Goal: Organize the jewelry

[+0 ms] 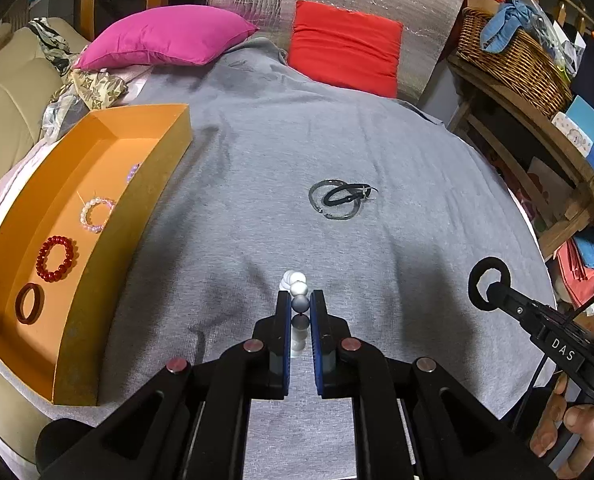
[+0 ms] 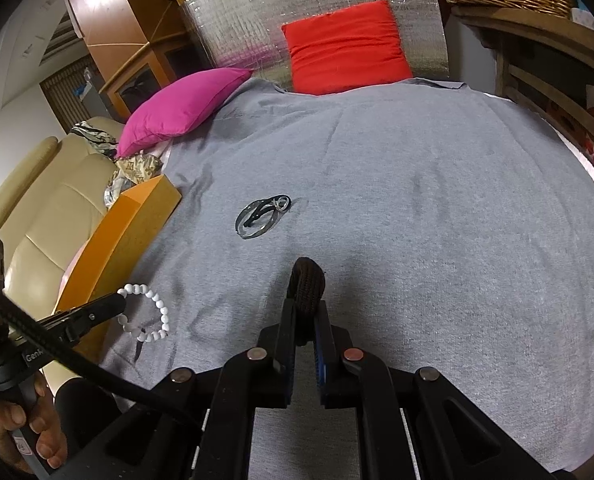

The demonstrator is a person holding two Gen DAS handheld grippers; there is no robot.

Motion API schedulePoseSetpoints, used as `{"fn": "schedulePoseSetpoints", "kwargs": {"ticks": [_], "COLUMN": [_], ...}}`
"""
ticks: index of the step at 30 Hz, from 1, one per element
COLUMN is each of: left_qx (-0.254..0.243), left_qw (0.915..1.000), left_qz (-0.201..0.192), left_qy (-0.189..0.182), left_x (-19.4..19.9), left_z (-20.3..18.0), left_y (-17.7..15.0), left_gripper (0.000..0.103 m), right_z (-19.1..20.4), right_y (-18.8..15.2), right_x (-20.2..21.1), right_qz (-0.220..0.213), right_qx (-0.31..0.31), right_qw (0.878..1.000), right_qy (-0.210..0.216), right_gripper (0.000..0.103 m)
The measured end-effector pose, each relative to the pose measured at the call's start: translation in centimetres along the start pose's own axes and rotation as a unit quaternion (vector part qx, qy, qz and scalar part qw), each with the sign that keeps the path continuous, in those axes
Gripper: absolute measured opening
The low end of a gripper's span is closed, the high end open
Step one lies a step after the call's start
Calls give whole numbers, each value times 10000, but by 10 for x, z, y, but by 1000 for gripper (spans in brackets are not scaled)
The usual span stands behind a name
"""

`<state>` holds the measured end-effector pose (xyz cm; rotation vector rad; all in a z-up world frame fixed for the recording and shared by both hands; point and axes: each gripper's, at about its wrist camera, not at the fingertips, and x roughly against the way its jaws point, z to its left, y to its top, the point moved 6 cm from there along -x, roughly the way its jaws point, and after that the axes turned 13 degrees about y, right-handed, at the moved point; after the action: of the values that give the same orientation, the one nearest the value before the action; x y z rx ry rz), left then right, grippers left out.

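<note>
My left gripper (image 1: pixel 300 300) is shut on a white bead bracelet (image 1: pixel 297 286), held above the grey cloth; it also shows in the right wrist view (image 2: pixel 149 312). My right gripper (image 2: pixel 305 308) is shut on a dark fabric ring (image 2: pixel 307 284), seen as a black loop in the left wrist view (image 1: pixel 489 284). An orange box (image 1: pixel 169 148) at the left holds a pale bead bracelet (image 1: pixel 96 214), a red bead bracelet (image 1: pixel 55 259) and a dark red bangle (image 1: pixel 29 304). Dark bangles and a thin ring (image 1: pixel 339 199) lie in a small pile mid-cloth.
A grey cloth (image 1: pixel 377 152) covers the bed. A pink pillow (image 1: pixel 165 36) and a red pillow (image 1: pixel 345 48) lie at the far end. A wicker basket (image 1: pixel 509 60) stands on wooden shelves at the right. A beige sofa (image 2: pixel 49 208) is at the left.
</note>
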<state>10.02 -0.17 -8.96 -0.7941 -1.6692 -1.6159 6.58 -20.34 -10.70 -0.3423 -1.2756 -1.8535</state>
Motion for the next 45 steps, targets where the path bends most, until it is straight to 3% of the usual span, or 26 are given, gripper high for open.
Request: {"fn": "schedulePoseSetpoints", "kwargs": {"ticks": [17, 25, 33, 45], "left_qx": [134, 441, 1058, 1731], "left_qw": [9999, 9982, 9908, 9741], "left_qz": [-50, -378, -613, -165], "left_qy": [-42, 123, 584, 1445], "left_x": [2, 23, 35, -14], "left_z": [12, 48, 124, 233], "left_y": [1, 22, 36, 45], "left_gripper": [9, 9, 9, 9], "right_z": [10, 37, 107, 243], "right_y": [5, 27, 61, 98], "right_x": [-7, -19, -59, -179], "right_qz": [86, 106, 230, 822], "right_qx": [138, 482, 1151, 1756], "right_qw": [9999, 9988, 9920, 9715], "right_qy": [-58, 51, 457, 1361], "right_gripper": [9, 9, 9, 9]}}
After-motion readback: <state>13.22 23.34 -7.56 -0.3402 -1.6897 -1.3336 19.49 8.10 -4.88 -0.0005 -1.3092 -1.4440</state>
